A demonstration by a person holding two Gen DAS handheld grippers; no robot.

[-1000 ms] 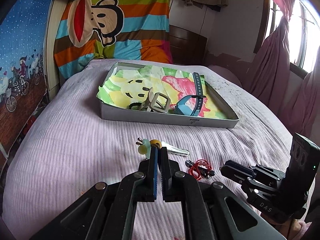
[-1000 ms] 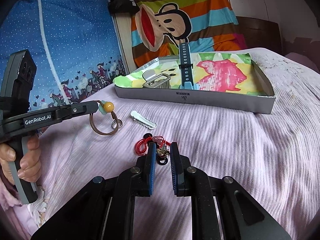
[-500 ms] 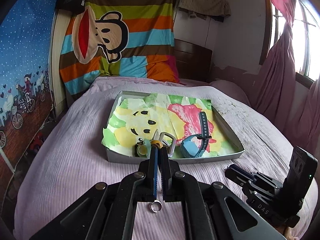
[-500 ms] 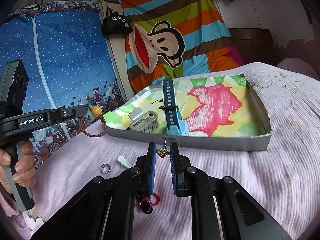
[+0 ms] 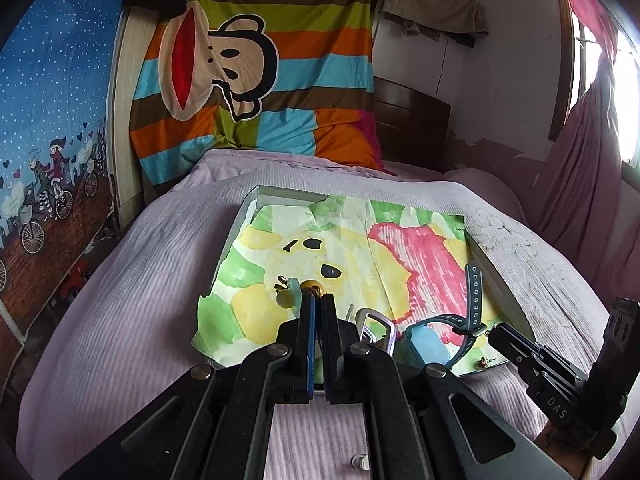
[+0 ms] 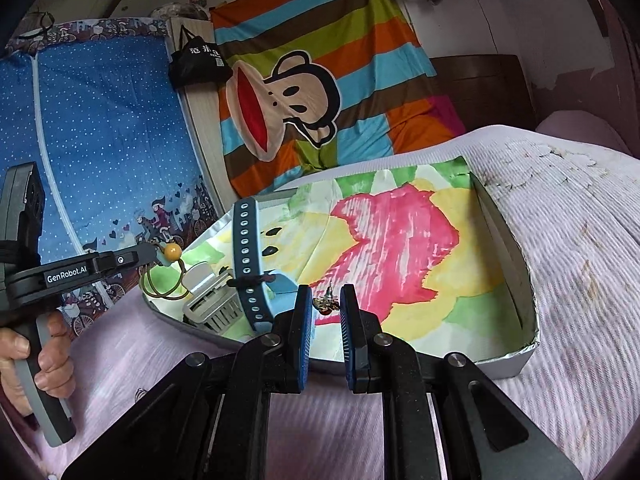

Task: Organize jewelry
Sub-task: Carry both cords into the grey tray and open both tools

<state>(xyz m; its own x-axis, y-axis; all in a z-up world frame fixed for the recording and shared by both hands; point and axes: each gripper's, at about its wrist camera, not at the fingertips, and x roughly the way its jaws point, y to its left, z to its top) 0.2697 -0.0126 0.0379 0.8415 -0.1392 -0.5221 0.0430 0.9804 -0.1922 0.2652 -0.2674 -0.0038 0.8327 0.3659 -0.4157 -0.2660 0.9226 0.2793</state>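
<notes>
Over the tray, your left gripper pinches a beaded hair tie; your right gripper, parted, frees a gold earring that could bounce away.

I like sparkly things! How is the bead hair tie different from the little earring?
The hair tie is a big brown loop with a yellow bead; the earring is tiny and gold. The hair tie hangs pinched in the shut left gripper; the earring is not gripped, since the right gripper is open around it, and it seems to lie on the paper. Both are at the tray.
</notes>
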